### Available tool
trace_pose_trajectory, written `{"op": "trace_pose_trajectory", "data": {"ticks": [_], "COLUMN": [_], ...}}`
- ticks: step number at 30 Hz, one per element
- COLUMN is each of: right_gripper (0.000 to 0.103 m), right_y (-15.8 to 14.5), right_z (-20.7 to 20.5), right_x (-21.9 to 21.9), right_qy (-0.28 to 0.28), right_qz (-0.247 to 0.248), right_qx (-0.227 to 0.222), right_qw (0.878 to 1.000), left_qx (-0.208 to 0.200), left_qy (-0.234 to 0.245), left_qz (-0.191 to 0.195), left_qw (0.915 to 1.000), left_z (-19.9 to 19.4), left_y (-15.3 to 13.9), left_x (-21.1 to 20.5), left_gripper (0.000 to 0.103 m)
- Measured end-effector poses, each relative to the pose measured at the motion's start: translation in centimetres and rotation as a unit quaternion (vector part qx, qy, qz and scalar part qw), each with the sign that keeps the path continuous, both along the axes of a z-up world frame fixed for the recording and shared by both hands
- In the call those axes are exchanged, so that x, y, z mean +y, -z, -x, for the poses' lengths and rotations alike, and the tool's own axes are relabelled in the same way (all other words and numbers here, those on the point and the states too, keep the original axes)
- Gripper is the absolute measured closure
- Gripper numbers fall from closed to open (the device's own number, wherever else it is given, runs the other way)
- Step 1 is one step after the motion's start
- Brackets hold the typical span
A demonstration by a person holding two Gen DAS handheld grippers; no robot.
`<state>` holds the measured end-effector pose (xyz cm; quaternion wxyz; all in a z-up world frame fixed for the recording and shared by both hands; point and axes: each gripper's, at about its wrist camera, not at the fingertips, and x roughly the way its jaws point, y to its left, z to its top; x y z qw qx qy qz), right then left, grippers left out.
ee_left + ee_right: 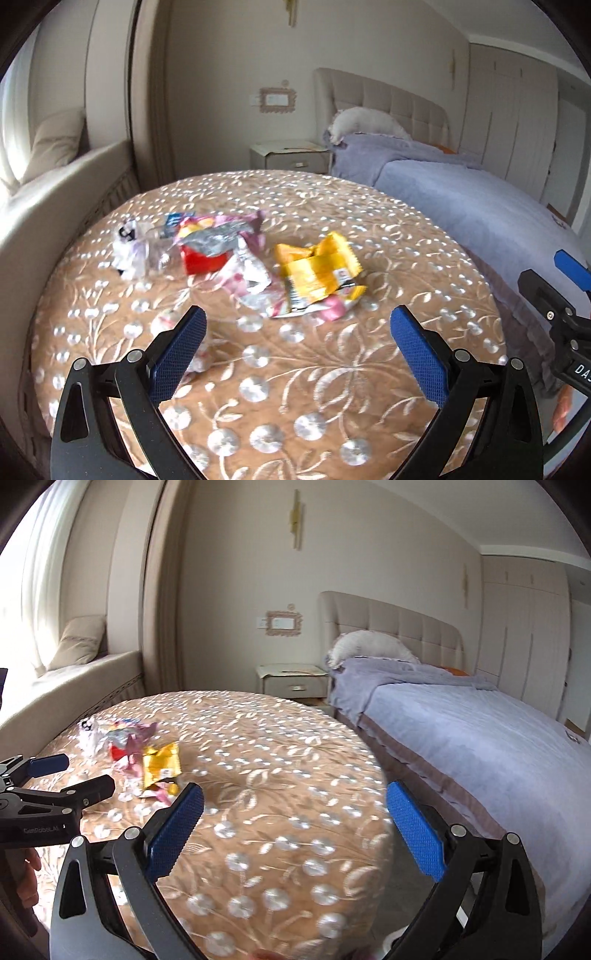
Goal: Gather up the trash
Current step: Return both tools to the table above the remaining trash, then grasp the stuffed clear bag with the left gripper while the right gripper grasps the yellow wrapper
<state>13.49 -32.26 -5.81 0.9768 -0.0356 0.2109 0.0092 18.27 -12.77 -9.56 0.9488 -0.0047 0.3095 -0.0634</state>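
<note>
Table (369, 387): we are looking at a round top under a tan flowered cloth, our landmark.
Trash: we are seeing a yellow wrapper (317, 275) lying near the table's middle, touching pink-and-white wrappers (255, 284); a red packet (203, 260) and clear plastic (140, 251) are lying beside it, toward the window side.
Left gripper (297, 334): we are holding it over the table's near part, jaws spread wide, gripping nothing.
Right gripper (295, 812): we are holding it over the table's bed-side edge, jaws wide, empty.
Bed (480, 738): sitting just beside the table.
</note>
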Motion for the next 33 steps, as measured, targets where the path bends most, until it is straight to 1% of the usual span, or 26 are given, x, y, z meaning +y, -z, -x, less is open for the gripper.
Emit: {"op": "trace_pose_trajectory", "data": {"ticks": [2, 5, 9, 14, 17, 20, 22, 23, 24, 25, 26, 27, 28, 31, 33], "right_gripper": [0.005, 0.005, 0.005, 0.005, 0.005, 0.005, 0.005, 0.005, 0.005, 0.005, 0.005, 0.005, 0.005, 0.005, 0.005], "right_y": [0.1, 0.5, 1.0, 1.6, 1.9, 2.2, 2.4, 2.5, 2.6, 2.6, 2.7, 2.8, 2.9, 3.2, 3.2], "right_z": [-0.5, -1.6, -2.7, -4.3, -5.0, -5.5, -5.9, -6.1, -6.3, -6.5, -6.6, -6.9, -7.1, -7.8, -8.4], "right_x": [1.8, 3.9, 6.1, 8.1, 9.0, 9.8, 10.2, 10.2, 10.3, 10.4, 10.5, 10.5, 10.6, 10.8, 11.1], "right_qy": [-0.013, -0.029, -0.045, -0.06, -0.068, -0.074, -0.079, -0.08, -0.081, -0.082, -0.084, -0.085, -0.085, -0.087, -0.09], "right_qz": [0.005, 0.01, 0.016, 0.021, 0.02, 0.025, 0.028, 0.028, 0.028, 0.027, 0.026, 0.025, 0.023, 0.018, 0.016], "right_qx": [0.004, 0.012, 0.026, 0.041, 0.048, 0.053, 0.058, 0.06, 0.062, 0.065, 0.067, 0.07, 0.073, 0.081, 0.085], "right_qw": [1.0, 0.999, 0.999, 0.997, 0.996, 0.995, 0.995, 0.995, 0.994, 0.994, 0.994, 0.994, 0.993, 0.993, 0.992], "left_qx": [0.012, 0.017, 0.025, 0.063, 0.084, 0.102, 0.112, 0.117, 0.126, 0.141, 0.136, 0.135, 0.134, 0.128, 0.116], "left_qy": [-0.015, -0.03, -0.042, -0.045, -0.048, -0.05, -0.045, -0.042, -0.04, -0.038, -0.039, -0.038, -0.036, -0.028, -0.029], "left_qz": [0.002, 0.006, 0.005, -0.001, 0.012, 0.01, 0.021, 0.025, 0.026, 0.023, 0.013, 0.007, 0.005, 0.022, 0.018], "left_qw": [0.9998, 0.9994, 0.9988, 0.997, 0.9953, 0.9935, 0.9924, 0.9919, 0.9909, 0.989, 0.9899, 0.9902, 0.9903, 0.9912, 0.9927], "left_z": [-0.5, -0.9, -1.4, -2.7, -3.5, -4.3, -4.8, -4.9, -5.2, -5.6, -5.6, -5.6, -5.7, -5.5, -5.3], "left_y": [0.7, 1.4, 2.1, 4.1, 5.0, 5.6, 5.9, 6.1, 6.3, 6.8, 6.7, 6.8, 6.8, 6.6, 6.0], "left_x": [1.8, 3.8, 5.4, 6.7, 7.7, 8.2, 8.6, 8.6, 8.6, 8.5, 8.4, 8.3, 8.2, 8.4, 8.4], "left_gripper": [0.005, 0.005, 0.005, 0.005, 0.005, 0.005, 0.007, 0.01, 0.024, 0.035, 0.04, 0.051, 0.051, 0.051, 0.051]}}
